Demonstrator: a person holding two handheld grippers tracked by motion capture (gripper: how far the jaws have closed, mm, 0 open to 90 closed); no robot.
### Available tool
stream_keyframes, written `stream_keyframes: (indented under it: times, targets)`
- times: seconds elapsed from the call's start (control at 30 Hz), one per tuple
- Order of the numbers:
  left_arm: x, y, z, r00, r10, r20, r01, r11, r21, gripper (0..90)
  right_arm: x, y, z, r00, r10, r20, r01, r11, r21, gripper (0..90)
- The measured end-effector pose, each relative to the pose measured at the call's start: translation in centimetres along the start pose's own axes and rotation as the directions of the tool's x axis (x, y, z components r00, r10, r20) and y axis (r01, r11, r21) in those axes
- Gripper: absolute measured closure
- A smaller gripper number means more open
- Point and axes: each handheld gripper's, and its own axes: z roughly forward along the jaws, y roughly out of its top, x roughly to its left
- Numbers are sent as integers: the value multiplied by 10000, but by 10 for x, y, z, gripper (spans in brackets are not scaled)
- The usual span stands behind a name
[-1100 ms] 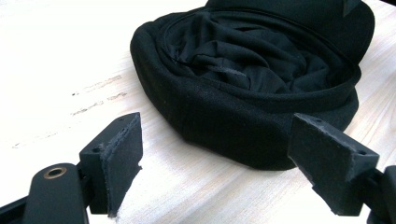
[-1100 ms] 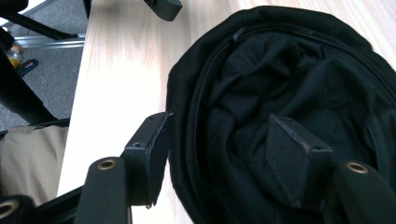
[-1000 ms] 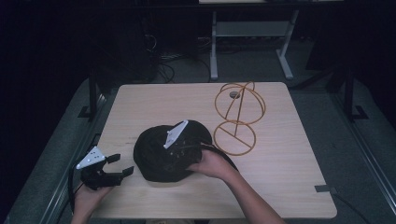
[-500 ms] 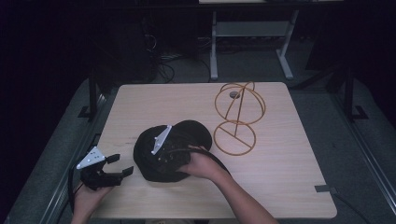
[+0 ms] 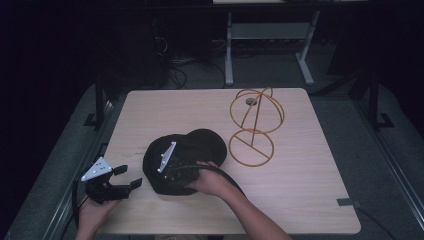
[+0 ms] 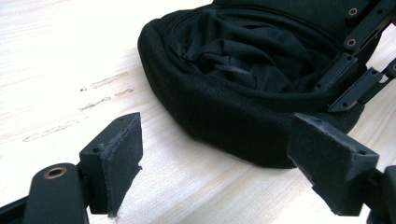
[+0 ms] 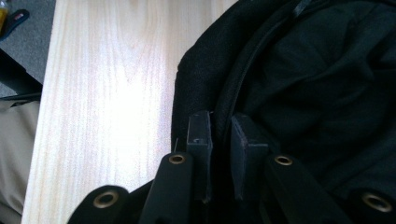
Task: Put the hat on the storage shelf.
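Observation:
A black cap [image 5: 182, 155] lies upside down on the wooden table [image 5: 200, 110], its inner lining [image 6: 243, 51] facing up. My right gripper [image 5: 172, 167] sits over the cap's front part, shut on the cap's rim [image 7: 219, 116], with one pad [image 7: 198, 135] outside the band and the other inside. My left gripper [image 5: 122, 180] rests at the table's front left, open, its two pads [image 6: 121, 149] spread wide with bare wood between them. The cap's side [image 6: 224, 116] lies just ahead of the left gripper, apart from it.
A gold wire hat stand [image 5: 255, 122], a sphere frame over a ring base, stands right of the cap. The table's left edge [image 5: 112, 145] runs close to my left gripper. A dark floor with a desk frame [image 5: 270, 35] lies beyond the table.
The right gripper and hand have moved left across the cap, its grey plate swinging from the cap's middle toward its left side. The left gripper has stayed put.

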Motion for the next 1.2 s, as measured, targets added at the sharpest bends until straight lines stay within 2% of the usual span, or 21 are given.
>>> stream_keyframes:
  times: [0.3, 0.5, 0.57, 0.67, 0.83, 1.2]
  targets:
    - [-1, 0, -1, 10000, -43, 25, 43, 10000, -20, 175, 4, 1, 9, 9998, 31, 171, -36, 9995, 324, 781]
    - [-4, 2, -3, 9999, 114, -101, -117, 9995, -284, 187, 6, 1, 13, 9998, -69, 190, 60, 9990, 432, 825]
    - [-3, 2, -3, 9999, 141, -82, -143, 9997, -195, 186, 6, 1, 11, 9998, -64, 191, 56, 9992, 403, 834]
    - [-2, 1, -2, 10000, 82, -1, -82, 9998, -164, 186, 7, 0, 5, 9996, -56, 275, 50, 9998, 208, 844]
    - [-2, 1, -1, 9999, 22, 116, -20, 9998, -180, 186, 6, -2, -6, 9998, 74, 157, -72, 9999, -144, 848]
    - [-2, 2, -2, 9996, -98, 258, 109, 9990, -424, 183, 4, 1, -48, 9995, 322, -10, -321, 9917, -1242, 847]
